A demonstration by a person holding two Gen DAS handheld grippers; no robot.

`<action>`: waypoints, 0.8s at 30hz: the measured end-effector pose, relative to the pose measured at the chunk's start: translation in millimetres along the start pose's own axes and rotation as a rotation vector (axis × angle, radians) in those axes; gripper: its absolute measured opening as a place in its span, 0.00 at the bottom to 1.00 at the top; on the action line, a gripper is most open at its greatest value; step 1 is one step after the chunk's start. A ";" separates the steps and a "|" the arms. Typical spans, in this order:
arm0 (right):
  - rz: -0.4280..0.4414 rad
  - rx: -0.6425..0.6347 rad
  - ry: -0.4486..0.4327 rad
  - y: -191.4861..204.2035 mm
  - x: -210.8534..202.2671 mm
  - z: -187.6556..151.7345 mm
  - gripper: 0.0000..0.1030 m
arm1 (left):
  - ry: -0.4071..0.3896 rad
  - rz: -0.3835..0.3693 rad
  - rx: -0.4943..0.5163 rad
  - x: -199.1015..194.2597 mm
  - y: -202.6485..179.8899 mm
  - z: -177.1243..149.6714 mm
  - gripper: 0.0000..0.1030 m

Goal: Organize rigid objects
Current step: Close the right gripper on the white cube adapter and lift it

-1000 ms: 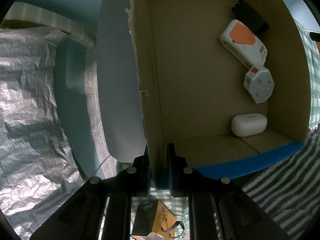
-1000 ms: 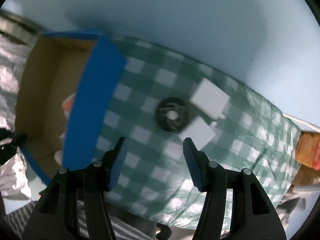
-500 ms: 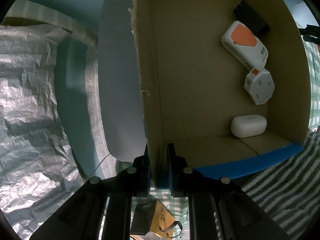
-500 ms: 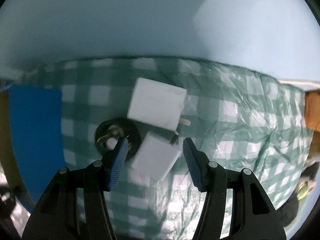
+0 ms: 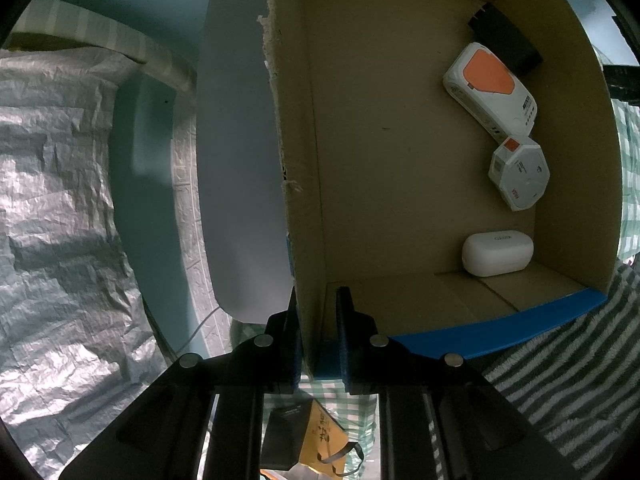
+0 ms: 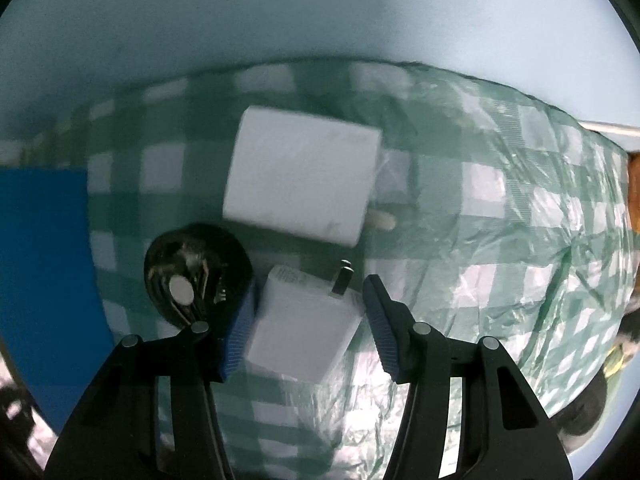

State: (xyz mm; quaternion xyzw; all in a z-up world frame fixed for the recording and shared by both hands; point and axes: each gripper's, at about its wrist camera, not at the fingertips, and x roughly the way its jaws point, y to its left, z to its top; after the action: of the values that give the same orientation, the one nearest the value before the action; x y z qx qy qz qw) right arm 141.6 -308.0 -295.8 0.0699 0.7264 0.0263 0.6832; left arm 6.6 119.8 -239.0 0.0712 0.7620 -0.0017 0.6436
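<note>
My left gripper points down, shut on the near wall of an open cardboard box. Inside the box lie a white and orange device, an octagonal white pack, a white earbud case and a black block. My right gripper points straight down over a small white plug charger, its jaws closing around it. The left pad touches the charger; the right pad stands a little off it. A larger white charger and a black round part lie right beside it.
The chargers rest on a green checked plastic cloth. The box's blue flap lies at the left of them. Crinkled silver sheeting, a pale panel, a striped towel and a yellow bag surround the box.
My right gripper has come down and swung from beside the blue flap to over the small charger, which now sits between narrower jaws. The left gripper has stayed on the box wall.
</note>
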 end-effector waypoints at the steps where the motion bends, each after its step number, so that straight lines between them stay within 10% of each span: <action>1: 0.001 -0.021 0.004 3.7 1.1 -1.8 0.53 | 0.000 0.000 0.000 0.1 0.1 0.0 0.14; 12: 0.006 -0.318 0.018 52.1 10.1 -43.4 0.52 | 0.001 0.000 0.004 0.8 -0.6 -0.7 0.15; 24: 0.030 -0.137 0.030 19.0 15.5 -67.1 0.52 | 0.003 0.001 0.014 3.2 -1.9 -1.7 0.15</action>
State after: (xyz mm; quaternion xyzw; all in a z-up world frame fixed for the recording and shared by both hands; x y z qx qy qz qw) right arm 75.2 -283.2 -304.2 0.0334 0.7320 0.0874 0.6749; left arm 4.2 118.5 -242.0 0.0758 0.7629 -0.0066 0.6420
